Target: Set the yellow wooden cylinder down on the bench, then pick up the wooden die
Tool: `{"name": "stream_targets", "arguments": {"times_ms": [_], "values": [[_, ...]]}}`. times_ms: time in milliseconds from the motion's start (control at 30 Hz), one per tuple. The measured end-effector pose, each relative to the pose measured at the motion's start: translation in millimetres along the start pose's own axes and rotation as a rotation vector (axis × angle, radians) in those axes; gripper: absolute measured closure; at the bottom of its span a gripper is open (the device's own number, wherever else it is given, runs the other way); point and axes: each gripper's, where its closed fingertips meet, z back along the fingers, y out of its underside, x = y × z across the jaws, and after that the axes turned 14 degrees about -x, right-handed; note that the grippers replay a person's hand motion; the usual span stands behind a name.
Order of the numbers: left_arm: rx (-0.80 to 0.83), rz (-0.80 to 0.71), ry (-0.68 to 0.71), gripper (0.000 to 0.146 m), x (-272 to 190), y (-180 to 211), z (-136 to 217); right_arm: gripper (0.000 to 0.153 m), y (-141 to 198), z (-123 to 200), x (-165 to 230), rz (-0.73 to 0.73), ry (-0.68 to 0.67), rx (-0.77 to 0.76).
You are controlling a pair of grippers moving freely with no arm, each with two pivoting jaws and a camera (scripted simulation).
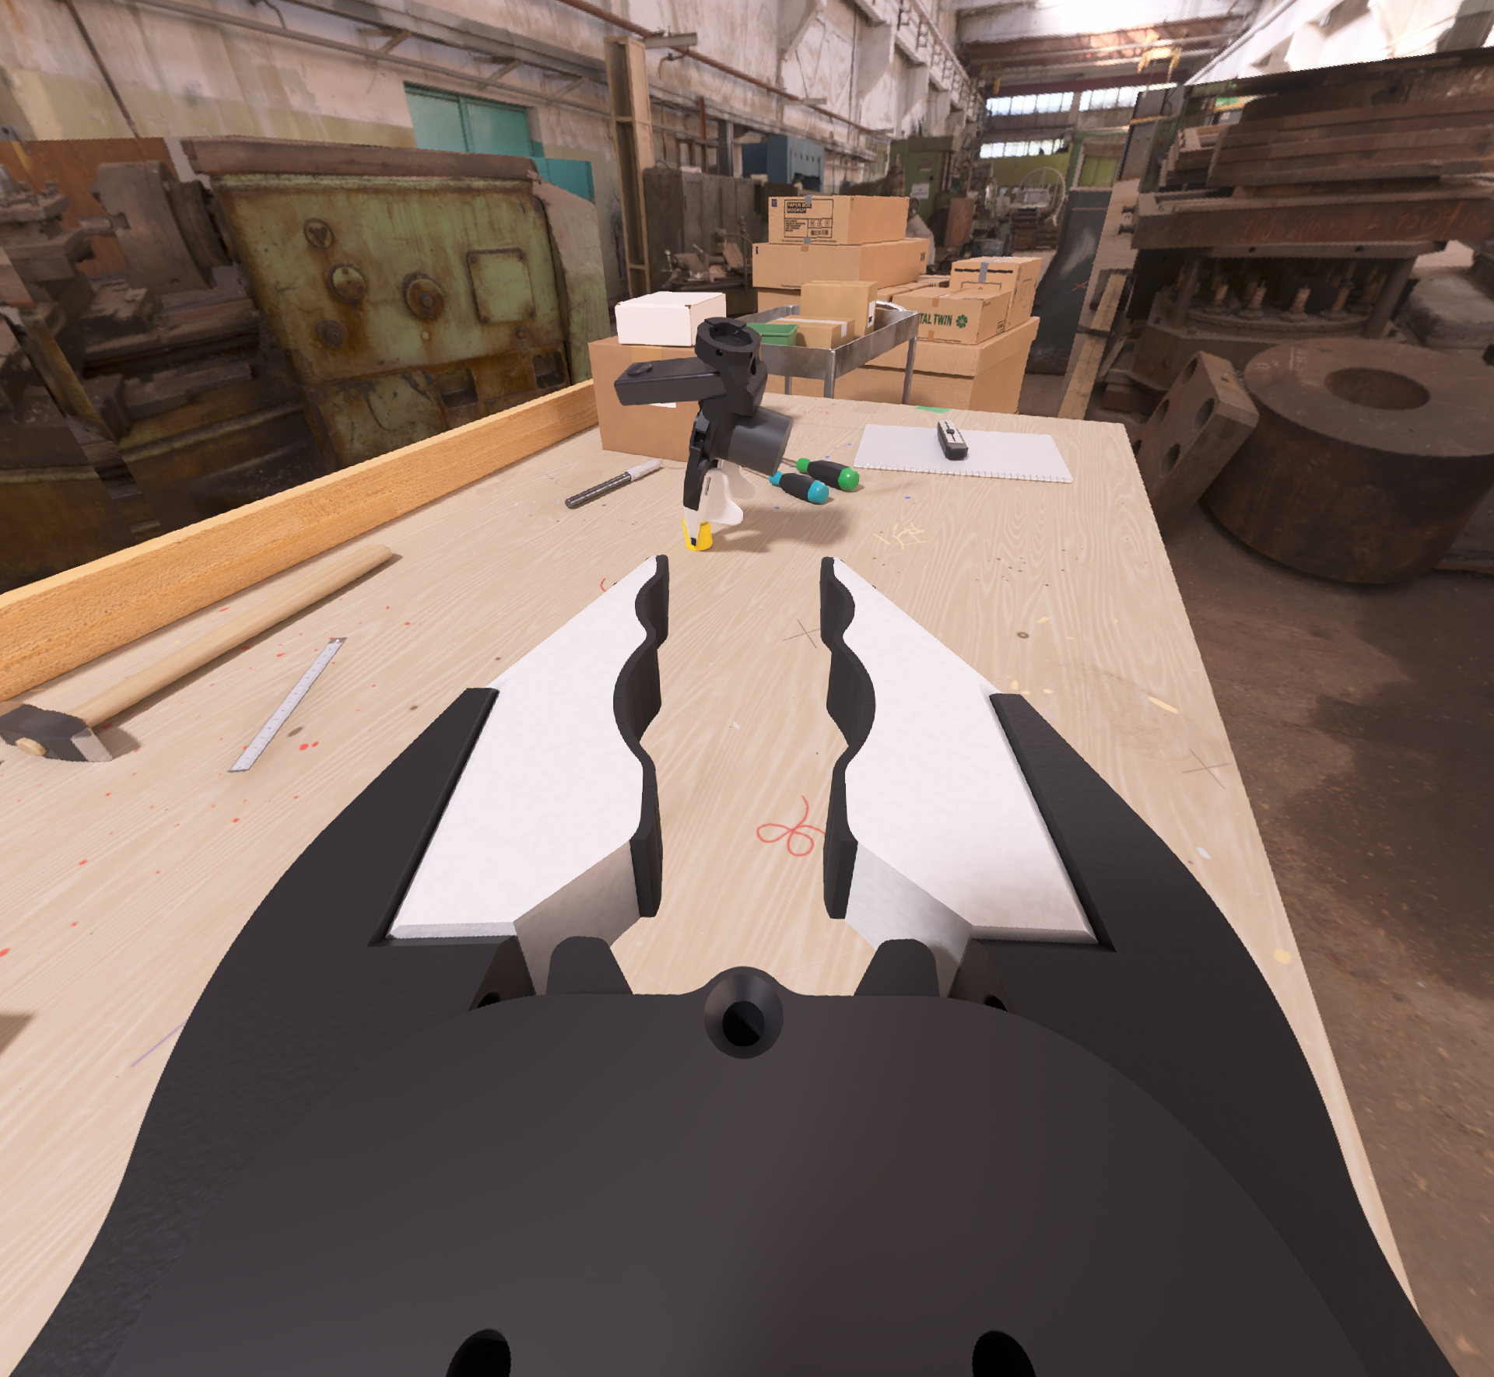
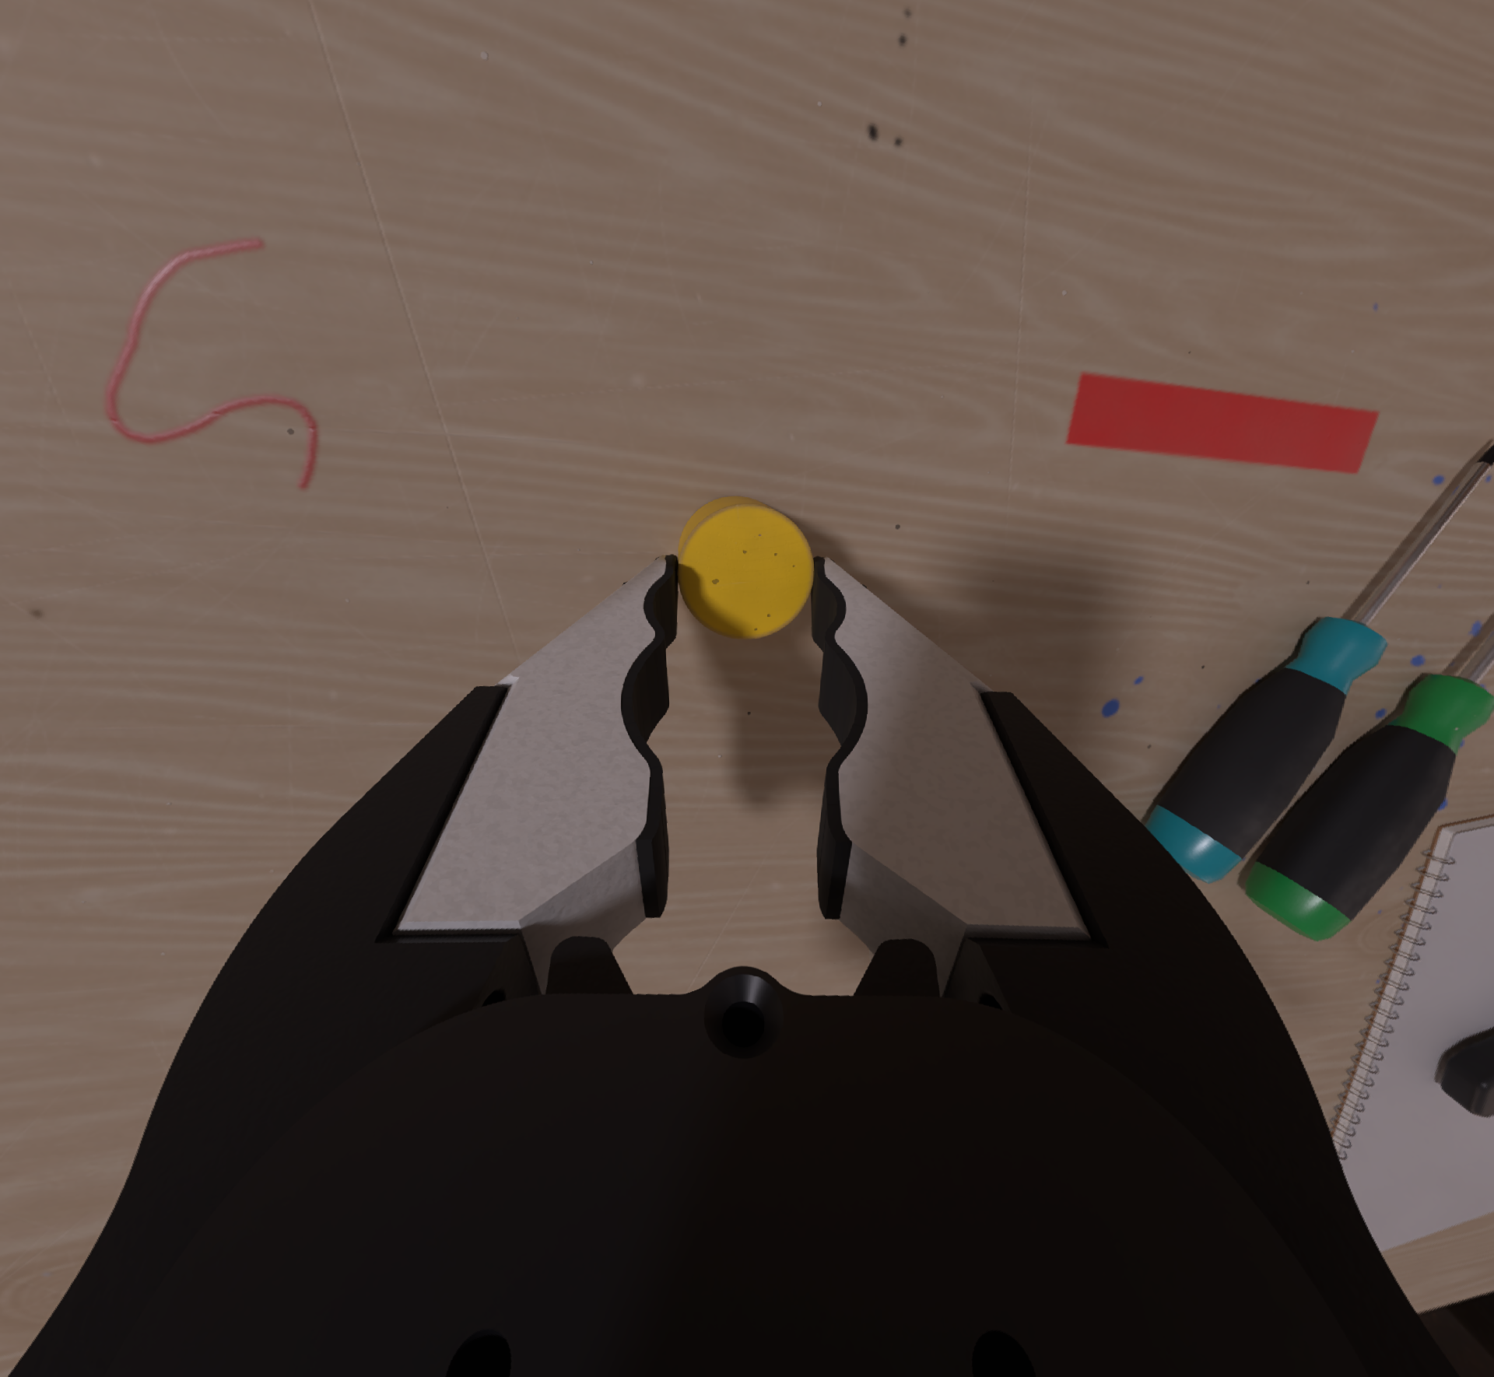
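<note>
yellow wooden cylinder (image 2: 745, 580) upright, right hand-held gripper (image 2: 744, 570) fingertips flanking — contact unclear

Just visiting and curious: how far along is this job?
Early on. Nothing looks finished. In hand: the right tool points straight down, clasping the yellow cylinder at its tips, at or just above the bench. Left: release it, then fetch the wooden die, which appears in neither view. The left tool is open and empty.

Printed cardboard boxes (image 1: 958, 316) (far back) bear labels and lettering.
</note>
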Motion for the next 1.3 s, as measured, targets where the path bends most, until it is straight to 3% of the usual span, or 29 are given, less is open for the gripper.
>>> {"name": "stream_targets", "arguments": {"times_ms": [167,300,467,633,800,933,1167,1300], "values": [[0.003,-0.013,-0.021,0.109,5.8,-1.6,4.2,0.115,0.3,2.8,0.9,0.010,0.003,-0.008],[0.021,-0.052,-0.144,0.107,36.9,-4.2,22.8,0.111,-12.0,19.9,0.9,0.030,0.005,-0.085],[0.077,-0.086,-0.461,0.107,109.4,-0.7,72.8,0.106,-41.4,72.0,6.9,-0.026,-0.066,-0.341],[0.140,-0.037,-0.617,0.106,154.3,16.1,108.6,0.107,-59.8,141.4,41.0,-0.043,-0.205,-0.660],[0.229,0.057,-0.610,0.106,199.9,45.5,107.4,0.109,-59.1,184.5,98.0,0.049,-0.394,-0.793],[0.423,0.149,-0.492,0.100,243.7,78.5,89.3,0.109,-52.1,204.8,136.5,0.123,-0.519,-0.818],[0.861,-0.103,-0.406,0.091,333.3,131.8,75.7,0.109,-37.6,218.2,170.9,0.180,-0.650,-0.846],[1.125,-0.105,-0.326,0.086,358.0,173.3,82.8,0.109,-28.3,211.7,167.8,0.198,-0.639,-0.830]]}}
